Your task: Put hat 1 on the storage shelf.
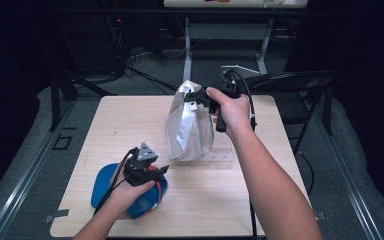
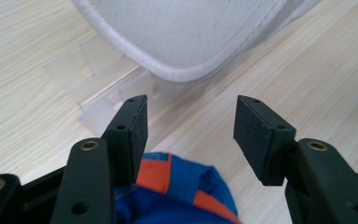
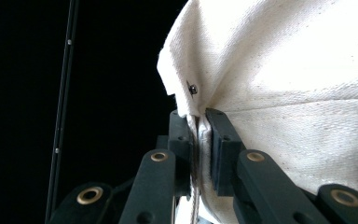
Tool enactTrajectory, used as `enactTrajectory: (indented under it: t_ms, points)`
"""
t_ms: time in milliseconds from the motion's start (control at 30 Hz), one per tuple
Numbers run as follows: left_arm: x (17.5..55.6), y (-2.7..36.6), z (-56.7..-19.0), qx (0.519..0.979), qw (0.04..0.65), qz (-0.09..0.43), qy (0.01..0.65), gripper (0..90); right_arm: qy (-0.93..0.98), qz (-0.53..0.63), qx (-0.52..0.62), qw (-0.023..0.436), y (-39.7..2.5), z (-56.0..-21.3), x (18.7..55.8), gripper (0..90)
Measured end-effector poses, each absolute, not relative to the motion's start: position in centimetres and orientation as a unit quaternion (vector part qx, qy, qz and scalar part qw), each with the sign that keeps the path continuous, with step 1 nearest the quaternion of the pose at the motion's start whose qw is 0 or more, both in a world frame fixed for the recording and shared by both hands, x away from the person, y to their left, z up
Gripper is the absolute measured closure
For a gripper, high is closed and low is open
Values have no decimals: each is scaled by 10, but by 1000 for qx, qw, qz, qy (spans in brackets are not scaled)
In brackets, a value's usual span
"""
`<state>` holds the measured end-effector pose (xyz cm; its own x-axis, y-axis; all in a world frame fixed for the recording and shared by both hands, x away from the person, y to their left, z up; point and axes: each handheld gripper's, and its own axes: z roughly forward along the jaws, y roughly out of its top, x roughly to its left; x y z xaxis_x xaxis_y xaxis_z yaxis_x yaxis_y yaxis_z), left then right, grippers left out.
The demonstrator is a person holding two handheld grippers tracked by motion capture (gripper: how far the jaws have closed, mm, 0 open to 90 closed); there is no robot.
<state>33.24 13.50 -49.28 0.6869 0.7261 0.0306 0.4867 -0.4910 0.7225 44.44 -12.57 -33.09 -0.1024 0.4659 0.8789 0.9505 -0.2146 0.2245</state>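
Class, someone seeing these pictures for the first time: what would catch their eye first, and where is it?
First, the white cap held up over the middle of the table, pinched at its top edge by the right gripper. Next, the blue and orange cap at the near left of the table, with the left gripper open just above it.

High view: table [image 1: 220, 200] is lit evenly from overhead, surroundings are left near black, corners are darkened. Image is soft, low resolution, slight blue cast. Short soft shadows are cast under the white cap [image 1: 190, 125] and blue cap [image 1: 105, 185].

Left gripper view: bright, diffuse light; wood grain is rendered sharp, near jaws and blue fabric are blurred.

Right gripper view: white fabric [image 3: 298, 84] is strongly lit, close to overexposed, weave kept visible; background is crushed to black; jaw bases are out of focus.
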Motion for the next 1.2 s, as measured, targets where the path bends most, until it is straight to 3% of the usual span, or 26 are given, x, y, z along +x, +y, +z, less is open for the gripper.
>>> enactTrajectory:
  t_ms: [367, 533, 767, 1200]
  points:
    - [344, 106, -495, 853, 337, 182, 354, 469, -571, -476, -619, 255, -127, -332, 444, 815]
    - [348, 103, -495, 854, 331, 192, 352, 649, -572, -475, -618, 255, -128, -332, 443, 815]
    - [349, 115, -490, 853, 323, 214, 349, 806, -575, -475, -615, 257, -125, -332, 442, 815]
    - [359, 130, -492, 838, 365, 178, 364, 828, -582, -473, -610, 256, -113, -333, 443, 816]
